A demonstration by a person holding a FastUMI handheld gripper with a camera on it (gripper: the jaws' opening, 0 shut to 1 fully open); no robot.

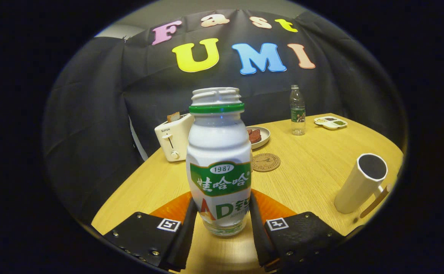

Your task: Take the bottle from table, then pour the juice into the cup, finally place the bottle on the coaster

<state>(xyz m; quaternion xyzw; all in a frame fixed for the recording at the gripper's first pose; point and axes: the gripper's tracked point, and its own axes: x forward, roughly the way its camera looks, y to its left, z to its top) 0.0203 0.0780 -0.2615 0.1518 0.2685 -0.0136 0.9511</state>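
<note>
Right now the gripper (222,224) is closing round the lower body of the bottle (219,163), w/ one finger looking pressed on each side, so it's clenched on the bottle. Can't tell whether the base is resting on the table (313,171) or riding just above it. The bottle is standing upright between the fingers, long axis vertical, cap off, open neck pointing up.

Key relation for the pour: the cup (361,182) is sitting off to the right of the bottle, well apart, near the table's right edge, its mouth open. So, judging from this, the take step is about done and the next move is calling for a carry to the right, then a tilt toward the cup's mouth.

The coaster (266,162) is lying just beyond the bottle and a bit right, btwn the gripper and a plate (262,137) holding dark food. It's bare on top, ready for the last step.

Room: the stretch of table btwn bottle and cup is looking open. A toaster (171,141) is standing beyond on the left, a water bottle (297,110) and a small tray (330,122) farther back, all away from the path. Main risk, imo: the cup being so close to the edge, a nudge could push it off.
</note>
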